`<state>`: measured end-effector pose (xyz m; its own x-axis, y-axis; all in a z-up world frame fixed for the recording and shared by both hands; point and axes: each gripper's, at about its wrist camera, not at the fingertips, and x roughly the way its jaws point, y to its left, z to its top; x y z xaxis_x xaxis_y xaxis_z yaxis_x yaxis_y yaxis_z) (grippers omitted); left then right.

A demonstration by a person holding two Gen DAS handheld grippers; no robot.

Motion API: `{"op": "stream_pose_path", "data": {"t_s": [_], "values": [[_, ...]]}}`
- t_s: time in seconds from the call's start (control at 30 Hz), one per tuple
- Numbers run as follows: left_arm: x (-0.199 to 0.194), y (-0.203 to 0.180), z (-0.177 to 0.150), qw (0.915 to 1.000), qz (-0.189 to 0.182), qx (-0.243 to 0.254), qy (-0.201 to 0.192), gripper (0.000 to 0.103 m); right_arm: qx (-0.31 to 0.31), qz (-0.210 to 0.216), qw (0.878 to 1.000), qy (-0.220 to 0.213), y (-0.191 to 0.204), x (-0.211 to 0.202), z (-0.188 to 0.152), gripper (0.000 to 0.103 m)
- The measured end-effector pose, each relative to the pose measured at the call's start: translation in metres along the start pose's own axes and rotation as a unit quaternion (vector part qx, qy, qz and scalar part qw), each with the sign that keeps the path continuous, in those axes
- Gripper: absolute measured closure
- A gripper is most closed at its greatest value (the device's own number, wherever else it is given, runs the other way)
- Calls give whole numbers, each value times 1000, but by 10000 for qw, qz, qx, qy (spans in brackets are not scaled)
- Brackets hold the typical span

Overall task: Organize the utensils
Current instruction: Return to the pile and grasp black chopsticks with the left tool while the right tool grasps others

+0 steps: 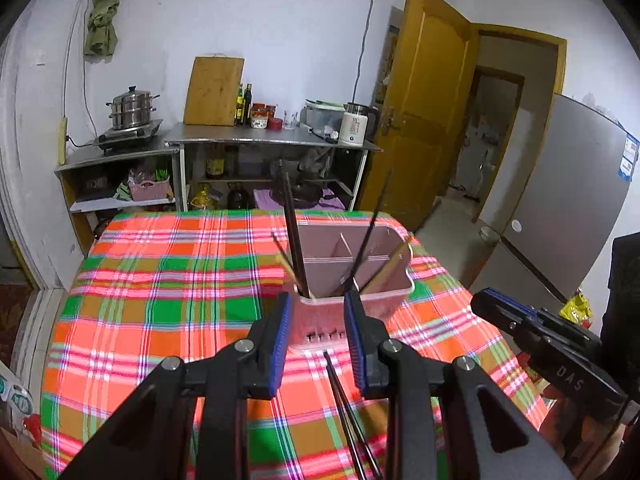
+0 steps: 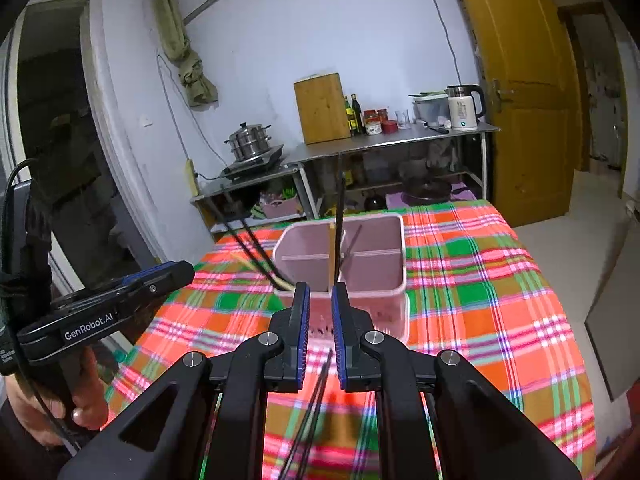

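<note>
- Left tongs (image 1: 318, 314): pads apart, nothing between them, just short of the holder's near rim.
- Right tongs (image 2: 320, 304): narrow gap, empty.
- Loose dark chopsticks (image 1: 344, 400) lie on the counter (image 1: 160, 280) beneath the tongs.
- Pink utensil holder (image 1: 352, 264), divided, holds leaning chopsticks; checked cloth is bare to its left edge.

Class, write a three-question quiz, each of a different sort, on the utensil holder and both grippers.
1. True or false: the pink holder has dividers inside.
2. What lies on the tablecloth below the left gripper? A) spoons B) dark chopsticks C) a knife
3. Fill in: neither the left gripper nor the right gripper holds ____.

Key: 1 true; 2 B; 3 anything.
</note>
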<state>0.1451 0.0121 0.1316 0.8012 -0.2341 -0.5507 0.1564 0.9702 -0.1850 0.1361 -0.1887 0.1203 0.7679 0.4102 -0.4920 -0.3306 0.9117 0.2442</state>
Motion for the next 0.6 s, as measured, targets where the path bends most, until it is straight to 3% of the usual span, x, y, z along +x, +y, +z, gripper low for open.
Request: {"op": "stream_pose_path", "data": {"t_s": [0.6], "values": [[6,-6,-93,9978,-81,-82,658,75,301,-91,9982,513,-23,-18,-79,92]]}}
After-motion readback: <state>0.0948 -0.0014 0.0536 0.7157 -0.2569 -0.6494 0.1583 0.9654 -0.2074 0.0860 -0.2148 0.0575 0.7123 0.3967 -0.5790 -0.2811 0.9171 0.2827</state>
